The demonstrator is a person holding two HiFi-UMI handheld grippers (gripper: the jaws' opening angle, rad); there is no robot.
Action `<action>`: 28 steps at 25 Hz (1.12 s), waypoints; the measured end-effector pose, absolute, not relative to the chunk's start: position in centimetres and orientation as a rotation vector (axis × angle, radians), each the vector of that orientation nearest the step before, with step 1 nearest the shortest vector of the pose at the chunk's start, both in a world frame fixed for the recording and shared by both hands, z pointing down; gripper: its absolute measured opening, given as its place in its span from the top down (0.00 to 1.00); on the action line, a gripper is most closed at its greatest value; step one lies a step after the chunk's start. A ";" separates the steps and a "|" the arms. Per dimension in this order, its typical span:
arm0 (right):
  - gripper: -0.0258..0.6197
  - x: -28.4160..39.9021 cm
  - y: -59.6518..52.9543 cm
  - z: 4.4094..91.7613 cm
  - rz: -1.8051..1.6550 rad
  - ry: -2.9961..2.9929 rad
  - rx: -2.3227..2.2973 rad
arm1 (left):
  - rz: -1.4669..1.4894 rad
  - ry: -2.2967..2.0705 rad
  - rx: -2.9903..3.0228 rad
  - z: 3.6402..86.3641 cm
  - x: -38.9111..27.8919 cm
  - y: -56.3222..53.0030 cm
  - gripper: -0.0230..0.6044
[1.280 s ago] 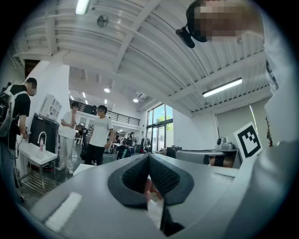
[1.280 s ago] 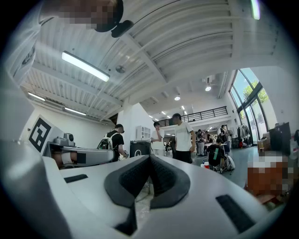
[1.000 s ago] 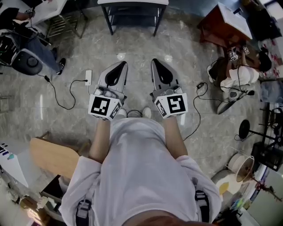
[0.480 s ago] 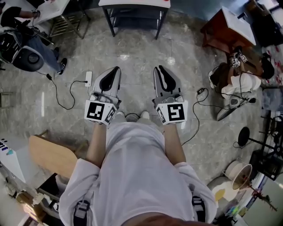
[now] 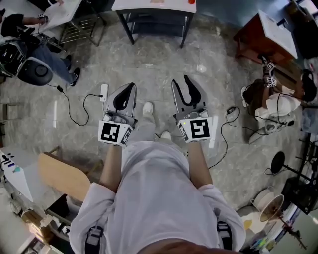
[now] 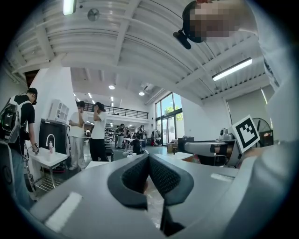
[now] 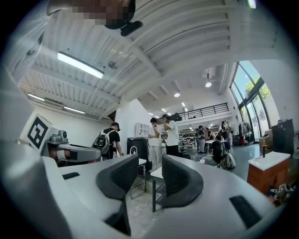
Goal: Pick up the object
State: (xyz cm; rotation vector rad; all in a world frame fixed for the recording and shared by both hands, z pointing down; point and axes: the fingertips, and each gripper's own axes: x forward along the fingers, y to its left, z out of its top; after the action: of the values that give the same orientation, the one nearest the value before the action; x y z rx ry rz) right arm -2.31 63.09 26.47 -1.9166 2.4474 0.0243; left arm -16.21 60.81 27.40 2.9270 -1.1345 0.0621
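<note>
I hold both grippers out in front of the person's body, above the stone floor. My left gripper [image 5: 131,86] has its jaws together with nothing in them; in the left gripper view the left gripper [image 6: 148,159] shows its pads touching. On my right gripper [image 5: 180,80] the jaws are opening, a narrow gap between them and nothing in it; the right gripper view shows the same gap on the right gripper [image 7: 150,164]. A white-topped table [image 5: 149,7] with a dark frame stands ahead, a small red thing [image 5: 192,2] on its corner. Which object the task means I cannot tell.
A white power strip [image 5: 103,92] and black cables [image 5: 74,116] lie on the floor at left. A wooden seat [image 5: 64,176] is at lower left. A red-brown cabinet [image 5: 263,34] and a crouching person [image 5: 271,101] are at right. People stand by a wire rack [image 5: 82,27] at upper left.
The right gripper's jaws have parted from shut. The person has stepped forward, one shoe now out between the grippers, and the table has come nearer. The left gripper stays shut.
</note>
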 end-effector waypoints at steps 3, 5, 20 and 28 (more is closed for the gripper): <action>0.62 -2.2 58.1 27.4 0.027 2.496 -1.915 | 0.031 -1.156 2.916 27.9 -16.2 55.9 0.97; 0.53 -2.2 54.2 27.5 0.040 2.516 -1.923 | 0.022 -1.168 2.925 28.0 -16.4 51.9 0.97; 0.34 -1.5 26.1 25.6 0.043 2.554 -1.947 | -0.088 -1.112 2.930 26.1 -14.7 24.4 0.97; 0.32 4.6 12.3 28.4 -0.018 2.577 -1.929 | -0.035 -1.167 2.895 28.4 -9.7 11.6 0.97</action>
State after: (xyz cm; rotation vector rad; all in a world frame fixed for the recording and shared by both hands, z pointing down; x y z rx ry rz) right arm 4.60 12.31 28.38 -1.9287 2.5770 -0.0184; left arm -9.67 11.59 28.40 2.8952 -1.1665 -0.0348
